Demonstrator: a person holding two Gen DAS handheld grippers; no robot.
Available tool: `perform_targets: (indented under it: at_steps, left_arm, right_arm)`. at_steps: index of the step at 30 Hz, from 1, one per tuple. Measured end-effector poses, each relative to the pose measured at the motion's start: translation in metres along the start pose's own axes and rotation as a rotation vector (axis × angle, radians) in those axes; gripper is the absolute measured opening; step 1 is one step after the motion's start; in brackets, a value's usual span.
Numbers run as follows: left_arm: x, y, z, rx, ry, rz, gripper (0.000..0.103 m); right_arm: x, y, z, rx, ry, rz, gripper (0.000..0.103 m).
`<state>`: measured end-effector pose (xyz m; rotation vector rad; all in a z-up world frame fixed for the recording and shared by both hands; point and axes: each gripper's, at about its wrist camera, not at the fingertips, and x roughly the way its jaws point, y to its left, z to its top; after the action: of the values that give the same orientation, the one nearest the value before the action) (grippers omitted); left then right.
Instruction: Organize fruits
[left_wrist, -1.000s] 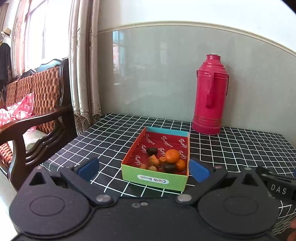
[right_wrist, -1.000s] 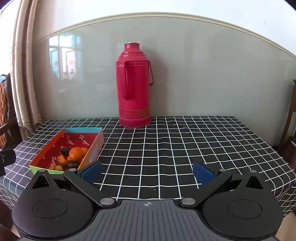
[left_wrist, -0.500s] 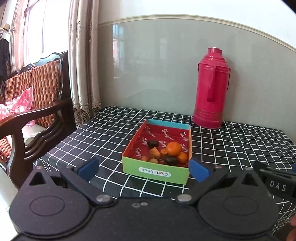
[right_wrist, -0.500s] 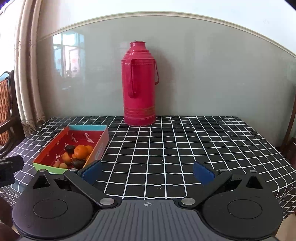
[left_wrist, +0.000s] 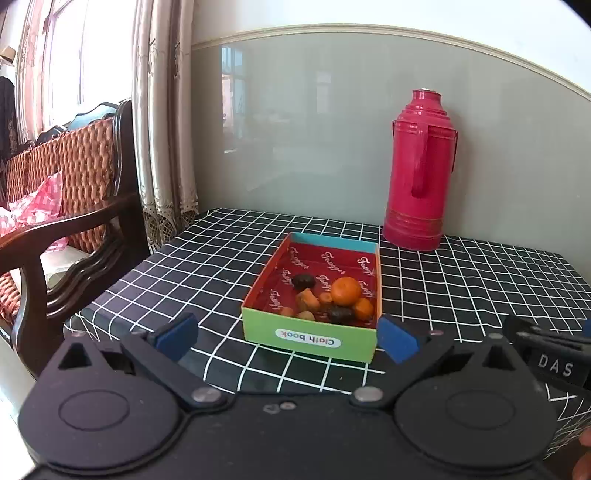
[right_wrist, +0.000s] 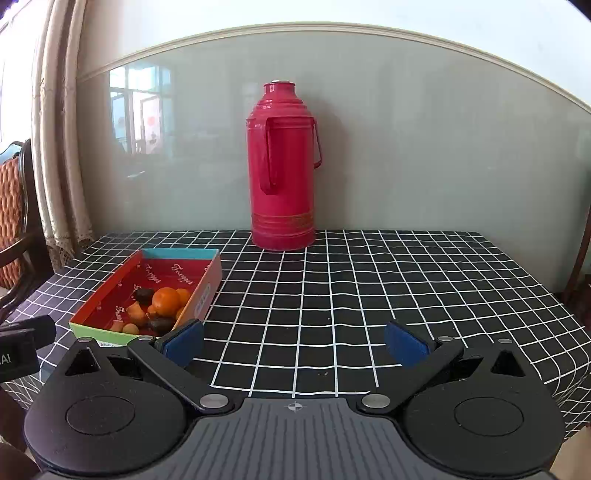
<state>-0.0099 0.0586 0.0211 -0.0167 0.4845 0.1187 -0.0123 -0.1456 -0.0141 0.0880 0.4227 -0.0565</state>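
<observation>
A shallow box (left_wrist: 309, 338) with a green front, red inside and a "Cloth book" label sits on the checked table. It holds an orange mandarin (left_wrist: 345, 291), dark fruits (left_wrist: 303, 281) and several small orange pieces. My left gripper (left_wrist: 286, 338) is open and empty, just short of the box's front wall. My right gripper (right_wrist: 293, 343) is open and empty over bare cloth, right of the box (right_wrist: 92, 328). The mandarin (right_wrist: 166, 297) shows in the right wrist view too.
A tall red thermos (left_wrist: 419, 173) stands at the back by the wall, also in the right wrist view (right_wrist: 283, 166). A wooden wicker bench (left_wrist: 66, 206) stands left of the table. The black-and-white checked tablecloth (right_wrist: 369, 288) covers the table.
Both grippers have drawn back and risen slightly; the box and thermos sit a little farther and lower in view. Both stay open and empty.
</observation>
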Motion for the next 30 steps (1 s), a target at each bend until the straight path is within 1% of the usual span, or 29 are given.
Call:
perform_targets:
  at_steps: [5, 30]
  left_arm:
    - [0.0000, -0.0026, -0.0004, 0.018, -0.002, 0.003, 0.097]
    - [0.0077, -0.0037, -0.0017, 0.003, 0.026, -0.021, 0.097]
  right_arm:
    - [-0.0003, 0.0023, -0.0006, -0.001, 0.000, 0.005, 0.103]
    - [0.0008, 0.0085, -0.0008, -0.014, -0.004, 0.001, 0.103]
